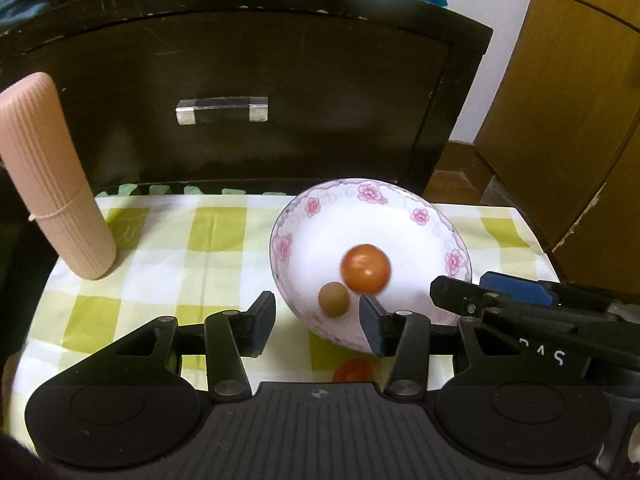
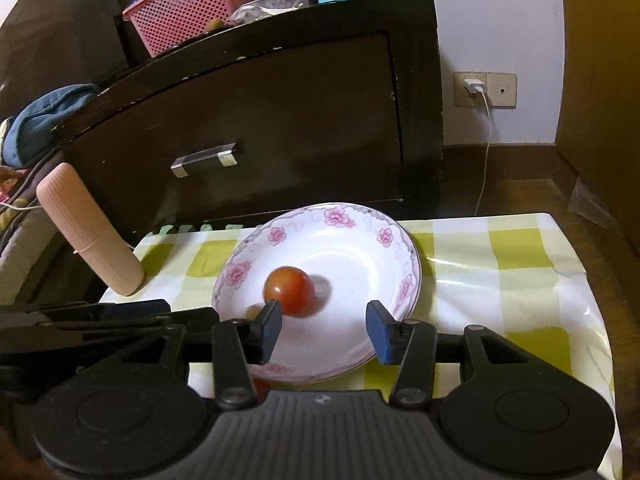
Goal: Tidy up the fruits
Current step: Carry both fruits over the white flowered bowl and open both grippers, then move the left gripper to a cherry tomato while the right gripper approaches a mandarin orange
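Observation:
A white plate with pink flowers [image 1: 400,224] [image 2: 352,256] stands on the checked tablecloth. In it lie an orange-red tomato [image 1: 365,268] [image 2: 289,291], slightly blurred, and a small brown round fruit [image 1: 333,299] [image 2: 253,311]. A second red tomato [image 1: 353,371] sits on the cloth just in front of the plate, half hidden by the gripper body. My left gripper [image 1: 318,320] hovers open over the plate's near-left rim, its pads touching nothing. My right gripper [image 2: 325,330] is open above the plate's near edge, also holding nothing.
A pink ribbed cylinder [image 1: 52,176] [image 2: 92,236] leans at the table's left corner. A dark cabinet with a drawer handle [image 1: 222,110] stands right behind the table, with a pink basket [image 2: 188,4] on top. A charger cable [image 2: 486,152] hangs at the wall.

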Demonstrator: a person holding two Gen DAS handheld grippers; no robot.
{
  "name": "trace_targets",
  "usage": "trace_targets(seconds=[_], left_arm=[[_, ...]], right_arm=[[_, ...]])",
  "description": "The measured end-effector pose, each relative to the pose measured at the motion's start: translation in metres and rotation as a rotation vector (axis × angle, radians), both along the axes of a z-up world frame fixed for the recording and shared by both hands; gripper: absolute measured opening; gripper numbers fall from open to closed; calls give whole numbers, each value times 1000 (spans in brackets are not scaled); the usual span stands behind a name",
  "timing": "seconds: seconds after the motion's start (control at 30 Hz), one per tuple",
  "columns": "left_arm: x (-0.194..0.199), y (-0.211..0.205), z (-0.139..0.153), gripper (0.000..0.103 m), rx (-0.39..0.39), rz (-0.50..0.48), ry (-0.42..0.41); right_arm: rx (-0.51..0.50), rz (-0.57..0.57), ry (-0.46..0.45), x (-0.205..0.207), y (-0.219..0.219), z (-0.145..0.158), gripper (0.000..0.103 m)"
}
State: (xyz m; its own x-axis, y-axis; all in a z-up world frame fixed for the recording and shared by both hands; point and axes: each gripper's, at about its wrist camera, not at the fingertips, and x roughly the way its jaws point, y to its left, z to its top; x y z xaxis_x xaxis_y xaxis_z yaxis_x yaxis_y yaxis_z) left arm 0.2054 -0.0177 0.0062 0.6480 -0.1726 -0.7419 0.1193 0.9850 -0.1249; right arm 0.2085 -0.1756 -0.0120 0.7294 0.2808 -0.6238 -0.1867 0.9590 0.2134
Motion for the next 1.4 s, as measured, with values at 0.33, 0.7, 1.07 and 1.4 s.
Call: trace_targets(seconds=[0.33,0.7,1.07,1.4], left_arm=[[-32,1,5,57,-9,-28,4],[-81,10,-2,59,3,-55,41],[-116,16,-26,59,30,-77,111],[-125,12,-46,59,84,-118,111]], right_arm=[[-4,0,14,-27,0,3,45],[-10,27,55,-71,3,-3,47],[1,38,84,-117,3,-6,47],[3,37,131,-135,-6,-21,47]])
